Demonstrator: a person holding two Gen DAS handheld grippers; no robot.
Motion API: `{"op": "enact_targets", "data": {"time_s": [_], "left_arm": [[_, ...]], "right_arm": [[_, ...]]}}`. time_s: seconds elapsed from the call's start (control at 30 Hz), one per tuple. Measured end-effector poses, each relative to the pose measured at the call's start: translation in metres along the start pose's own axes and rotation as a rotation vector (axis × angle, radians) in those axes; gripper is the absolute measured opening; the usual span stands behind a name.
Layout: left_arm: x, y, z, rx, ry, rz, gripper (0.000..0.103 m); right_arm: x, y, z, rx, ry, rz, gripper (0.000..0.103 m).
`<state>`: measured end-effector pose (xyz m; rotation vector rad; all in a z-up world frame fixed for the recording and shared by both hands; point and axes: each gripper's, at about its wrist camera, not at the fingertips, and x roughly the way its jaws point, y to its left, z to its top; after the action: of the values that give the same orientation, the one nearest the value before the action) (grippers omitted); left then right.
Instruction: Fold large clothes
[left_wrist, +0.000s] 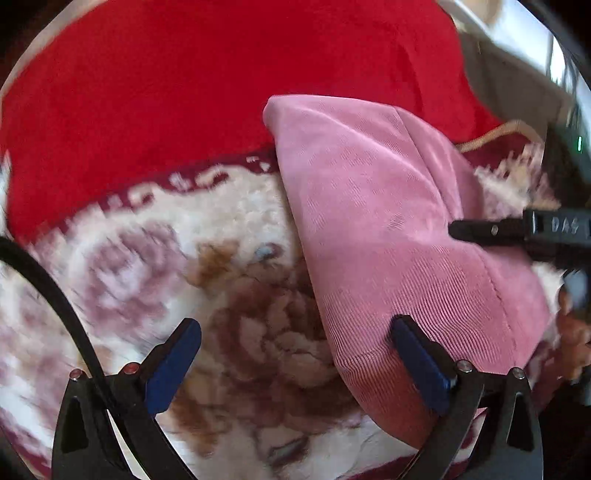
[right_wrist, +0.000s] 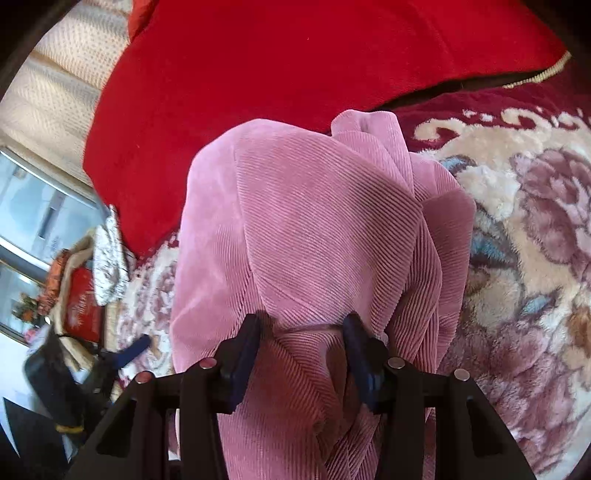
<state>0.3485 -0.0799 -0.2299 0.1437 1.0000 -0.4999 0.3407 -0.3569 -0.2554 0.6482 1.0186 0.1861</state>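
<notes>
R tongs (right_wrist: 301, 328) clenched on bunched pink ribbed corduroy garment (right_wrist: 314, 229), draped in folds over fluffy cream floral rug (right_wrist: 517, 206). L tongs (left_wrist: 295, 354) released, spread wide, empty, just beside garment edge. Plush red blanket (left_wrist: 184, 81) behind.

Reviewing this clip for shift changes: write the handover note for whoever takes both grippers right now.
Right gripper: shut on a bunched fold of the pink corduroy garment.
Left gripper: open, empty, above the floral blanket at the garment's near edge.
Garment: folded into a long thick bundle on the blanket, far end by the red cushion.
Done: folded at least once, by the layers showing.
Left: likely grab the free edge with the left, fold again, flatten.
</notes>
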Motion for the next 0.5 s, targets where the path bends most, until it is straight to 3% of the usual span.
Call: {"op": "enact_targets", "data": {"time_s": [0.1, 0.17, 0.23, 0.3, 0.4, 0.5], "left_arm": [[0.006, 0.008, 0.006, -0.059, 0.061, -0.065, 0.103], [0.007, 0.006, 0.012, -0.028, 0.063, -0.079, 0.103], [0.007, 0.007, 0.019, -0.06, 0.093, -0.106, 0.103], [-0.001, 0.009, 0.031, -0.112, 0.074, -0.149, 0.103], [-0.02, 0.003, 0.04, -0.134, -0.018, -0.137, 0.103], [-0.012, -0.02, 0.039, -0.062, -0.043, -0.043, 0.103]], "right_arm": [[0.003, 0.003, 0.002, -0.031, 0.008, 0.008, 0.053], [0.0, -0.002, 0.001, -0.034, 0.002, 0.032, 0.054], [0.0, -0.008, -0.002, -0.021, -0.011, 0.074, 0.054], [-0.005, -0.015, -0.006, -0.019, -0.028, 0.118, 0.054], [-0.015, -0.025, -0.011, 0.021, -0.027, 0.183, 0.053], [-0.032, -0.027, -0.01, 0.036, -0.018, 0.221, 0.054]]}}
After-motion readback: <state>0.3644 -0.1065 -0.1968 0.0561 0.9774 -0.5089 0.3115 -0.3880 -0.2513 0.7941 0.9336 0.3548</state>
